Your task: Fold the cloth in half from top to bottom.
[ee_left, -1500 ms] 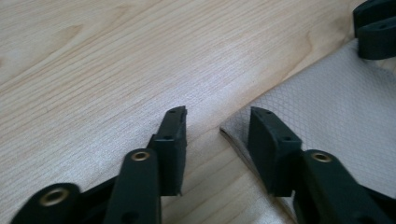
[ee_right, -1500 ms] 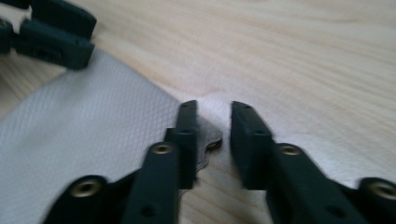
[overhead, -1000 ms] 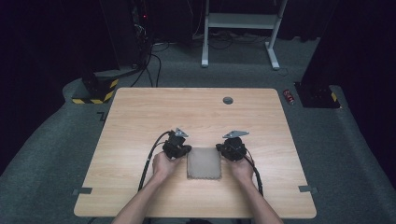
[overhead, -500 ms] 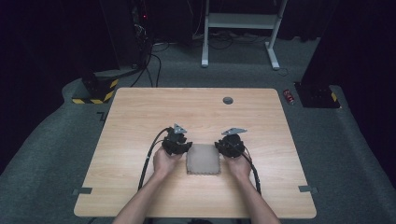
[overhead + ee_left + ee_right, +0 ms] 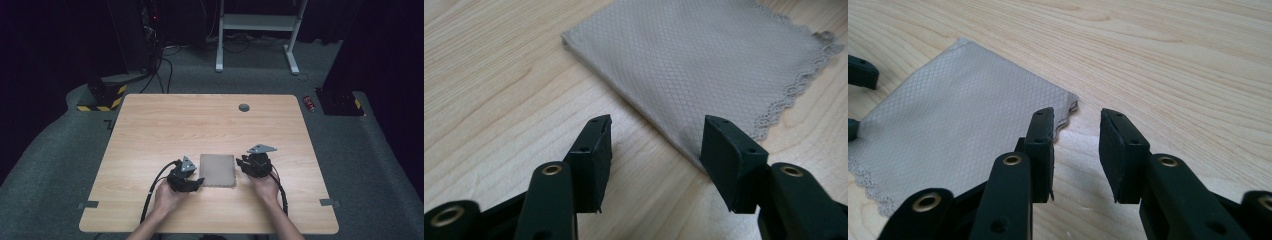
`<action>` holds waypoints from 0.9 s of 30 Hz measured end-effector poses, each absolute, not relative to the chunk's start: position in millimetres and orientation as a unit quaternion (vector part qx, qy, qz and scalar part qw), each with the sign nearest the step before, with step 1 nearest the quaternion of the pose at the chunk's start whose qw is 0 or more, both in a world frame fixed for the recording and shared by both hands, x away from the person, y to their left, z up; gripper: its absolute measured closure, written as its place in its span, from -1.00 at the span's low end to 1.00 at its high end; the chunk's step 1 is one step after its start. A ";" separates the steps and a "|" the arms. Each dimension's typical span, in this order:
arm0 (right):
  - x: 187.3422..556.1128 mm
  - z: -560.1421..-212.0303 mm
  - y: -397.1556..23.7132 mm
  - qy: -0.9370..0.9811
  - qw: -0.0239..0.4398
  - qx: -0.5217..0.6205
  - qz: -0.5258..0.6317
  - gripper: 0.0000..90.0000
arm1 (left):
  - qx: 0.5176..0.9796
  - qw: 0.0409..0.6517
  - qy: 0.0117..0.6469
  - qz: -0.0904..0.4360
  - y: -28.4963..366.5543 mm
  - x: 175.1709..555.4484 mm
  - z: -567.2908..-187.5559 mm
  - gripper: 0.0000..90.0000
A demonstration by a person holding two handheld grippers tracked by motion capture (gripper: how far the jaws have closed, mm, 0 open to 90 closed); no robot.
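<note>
Left gripper (image 5: 192,183), lower centre-left of the high view: my fingers (image 5: 594,150) have just been opening and have drawn back off the cloth (image 5: 218,170), nothing between them. Cloth: folded grey square, fine diamond weave, scalloped edge on its near side, lying flat on the table (image 5: 165,125) between both grippers. Right gripper (image 5: 243,167): fingers just parted, empty, beside its edge. I judge the fold released and done.
</note>
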State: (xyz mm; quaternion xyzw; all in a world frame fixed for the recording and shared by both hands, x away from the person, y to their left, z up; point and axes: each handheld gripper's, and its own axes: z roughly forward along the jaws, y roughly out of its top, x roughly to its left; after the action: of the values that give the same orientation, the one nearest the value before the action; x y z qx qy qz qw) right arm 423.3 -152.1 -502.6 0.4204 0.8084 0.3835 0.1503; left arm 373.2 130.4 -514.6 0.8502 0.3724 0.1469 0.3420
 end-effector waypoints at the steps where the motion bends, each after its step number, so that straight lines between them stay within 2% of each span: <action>1: 423.3 -502.6 -152.1 0.808 0.150 0.420 0.384 0.49 | 0.850 0.340 0.373 0.149 131.8 371.9 -514.3 0.03; 7: 416.4 -501.5 -165.3 0.802 0.156 0.425 0.389 0.46 | 0.839 0.368 0.372 0.151 143.6 360.3 -507.4 -0.04; 15: 402.2 -498.9 -185.4 0.790 0.169 0.435 0.397 0.42 | 0.794 0.410 0.423 0.150 175.0 357.9 -502.5 -0.07; 27: 383.2 -501.7 -205.5 0.782 0.187 0.449 0.390 0.37 | 0.760 0.414 0.469 0.177 213.3 352.4 -506.9 -0.09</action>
State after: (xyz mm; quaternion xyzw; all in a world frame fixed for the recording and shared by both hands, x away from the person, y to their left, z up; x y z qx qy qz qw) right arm 383.2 -205.5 -501.7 0.4489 0.7820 0.3901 0.1865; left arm 352.4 213.3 -506.9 0.7600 0.4686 0.1774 0.4139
